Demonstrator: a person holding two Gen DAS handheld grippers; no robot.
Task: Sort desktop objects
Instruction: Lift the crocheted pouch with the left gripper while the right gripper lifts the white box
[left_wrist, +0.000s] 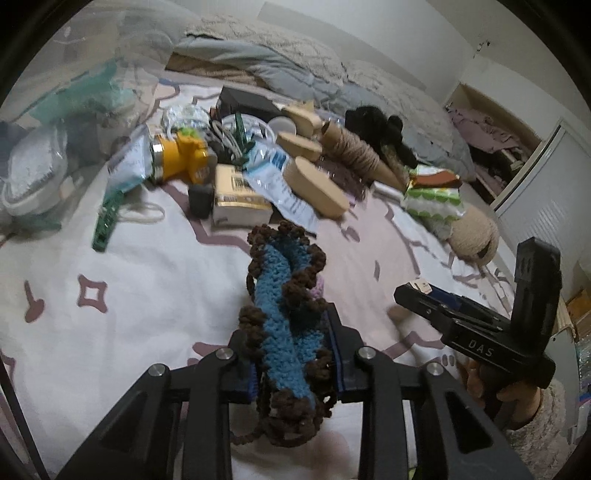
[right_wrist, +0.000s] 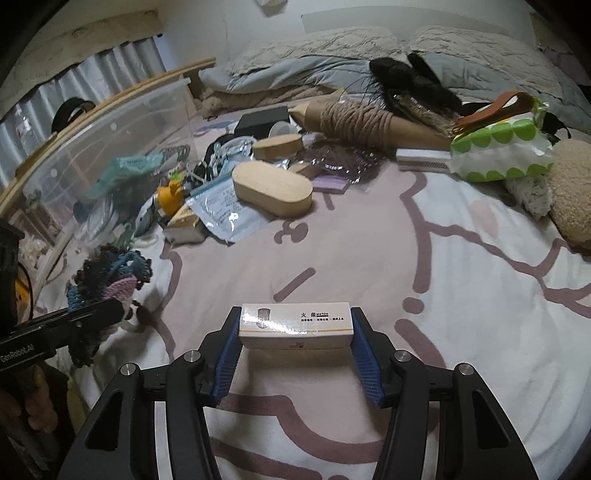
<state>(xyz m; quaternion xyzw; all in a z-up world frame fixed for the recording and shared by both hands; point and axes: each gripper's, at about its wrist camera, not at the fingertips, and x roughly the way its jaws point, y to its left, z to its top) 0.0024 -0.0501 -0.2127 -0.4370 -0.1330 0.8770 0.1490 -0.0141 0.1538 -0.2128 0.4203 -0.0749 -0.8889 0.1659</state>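
My left gripper (left_wrist: 291, 343) is shut on a blue and brown crocheted piece (left_wrist: 284, 314) and holds it above the white and pink bedsheet (left_wrist: 110, 332). The same piece (right_wrist: 107, 273) shows at the left of the right wrist view, in the left gripper (right_wrist: 110, 314). My right gripper (right_wrist: 295, 332) is shut on a white matchbox (right_wrist: 295, 325), held crosswise between the blue pads (right_wrist: 225, 358). The right gripper (left_wrist: 417, 291) also shows at the right of the left wrist view.
A pile of clutter lies farther up the bed: a yellow bottle (left_wrist: 181, 158), wooden oval boxes (right_wrist: 273, 188), a twine cone (right_wrist: 354, 122), a green-dotted tissue pack (right_wrist: 498, 151), a small carton (left_wrist: 236, 203). A clear plastic bin (right_wrist: 103, 155) stands at the left. Grey bedding (right_wrist: 295, 70) lies behind.
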